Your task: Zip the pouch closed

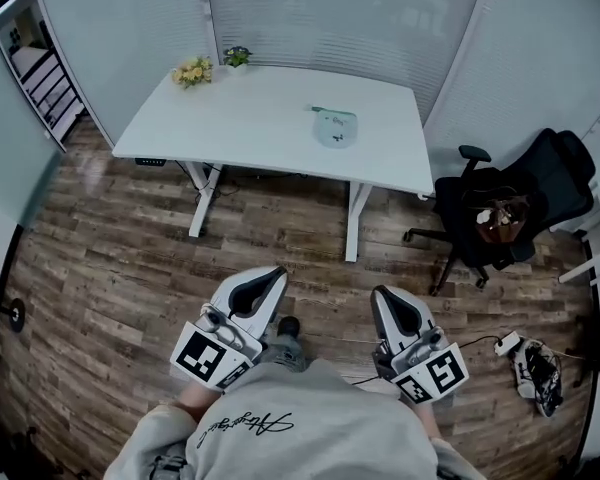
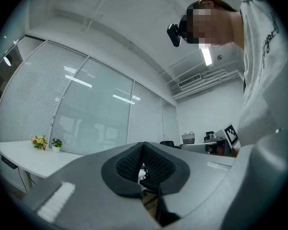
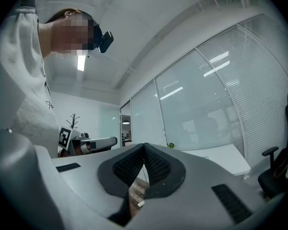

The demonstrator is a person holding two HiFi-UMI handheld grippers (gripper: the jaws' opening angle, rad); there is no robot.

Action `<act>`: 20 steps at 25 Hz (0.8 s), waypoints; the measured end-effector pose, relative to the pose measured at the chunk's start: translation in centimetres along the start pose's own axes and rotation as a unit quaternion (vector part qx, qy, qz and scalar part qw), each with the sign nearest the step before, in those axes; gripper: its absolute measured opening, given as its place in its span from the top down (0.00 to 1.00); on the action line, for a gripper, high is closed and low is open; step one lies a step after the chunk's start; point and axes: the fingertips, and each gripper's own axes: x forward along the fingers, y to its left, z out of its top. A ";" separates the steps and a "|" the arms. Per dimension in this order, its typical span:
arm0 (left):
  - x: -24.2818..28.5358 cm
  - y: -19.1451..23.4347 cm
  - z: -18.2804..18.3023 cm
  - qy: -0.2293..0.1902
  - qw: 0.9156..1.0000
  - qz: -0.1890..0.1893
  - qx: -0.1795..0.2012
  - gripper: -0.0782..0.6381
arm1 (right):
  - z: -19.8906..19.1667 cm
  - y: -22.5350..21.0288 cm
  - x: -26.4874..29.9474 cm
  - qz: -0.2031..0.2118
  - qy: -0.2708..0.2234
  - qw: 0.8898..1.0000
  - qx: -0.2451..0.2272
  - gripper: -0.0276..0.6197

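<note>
A pale green pouch [image 1: 335,126] lies flat on the white table [image 1: 250,118], toward its right side, far ahead of me. My left gripper [image 1: 276,274] is held close to my body over the wooden floor, jaws shut with nothing between them. My right gripper [image 1: 382,296] is beside it at the same height, also shut and empty. In the left gripper view the left gripper [image 2: 143,144] shows its ribbed pads pressed together, and the right gripper [image 3: 144,146] shows the same in the right gripper view. Both stand well short of the table.
A small bunch of yellow flowers [image 1: 193,71] and a potted plant [image 1: 237,56] sit at the table's back left corner. A black office chair [image 1: 505,208] with a bag on it stands to the right. A shelf unit [image 1: 35,63] is at far left. A shoe [image 1: 540,373] and cable lie on the floor at right.
</note>
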 end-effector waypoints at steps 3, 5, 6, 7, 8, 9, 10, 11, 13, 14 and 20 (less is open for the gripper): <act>2.1 3.4 0.2 0.001 1.000 -0.006 0.000 0.89 | 0.9 -1.5 3.7 0.001 -0.010 1.000 -0.006 0.95; 3.6 5.5 0.2 0.000 1.000 -0.007 -0.002 0.89 | 1.1 -2.9 5.7 -0.002 -0.012 1.000 -0.007 0.95; 4.3 6.4 0.2 0.000 1.000 -0.009 -0.002 0.89 | 1.0 -3.5 6.6 -0.004 -0.011 1.000 -0.006 0.95; 4.9 7.3 0.1 -0.001 1.000 -0.011 -0.002 0.89 | 0.8 -4.1 7.4 -0.007 -0.009 1.000 -0.003 0.95; 5.4 8.1 0.1 -0.002 1.000 -0.013 -0.002 0.89 | 0.6 -4.7 8.2 -0.009 -0.007 1.000 0.001 0.95; 5.9 9.0 0.0 -0.001 1.000 -0.014 -0.002 0.89 | 0.4 -5.2 9.0 -0.012 -0.006 1.000 0.007 0.95; 6.4 9.9 -0.1 0.000 1.000 -0.014 -0.004 0.89 | 0.2 -5.8 9.8 -0.014 -0.006 1.000 0.013 0.95; 7.0 10.8 -0.2 0.000 1.000 -0.014 -0.006 0.89 | 0.2 -6.4 10.7 -0.017 -0.006 1.000 0.018 0.95; 8.0 12.7 -0.5 0.003 1.000 -0.014 -0.009 0.89 | 0.1 -7.6 12.5 -0.022 -0.005 1.000 0.017 0.95; 8.5 13.7 -0.7 0.004 1.000 -0.016 -0.008 0.89 | 0.1 -8.0 13.4 -0.024 -0.003 1.000 0.014 0.95; 11.1 18.3 -1.6 0.010 1.000 -0.020 -0.006 0.89 | -0.3 -10.4 18.0 -0.023 -0.013 0.999 0.027 0.95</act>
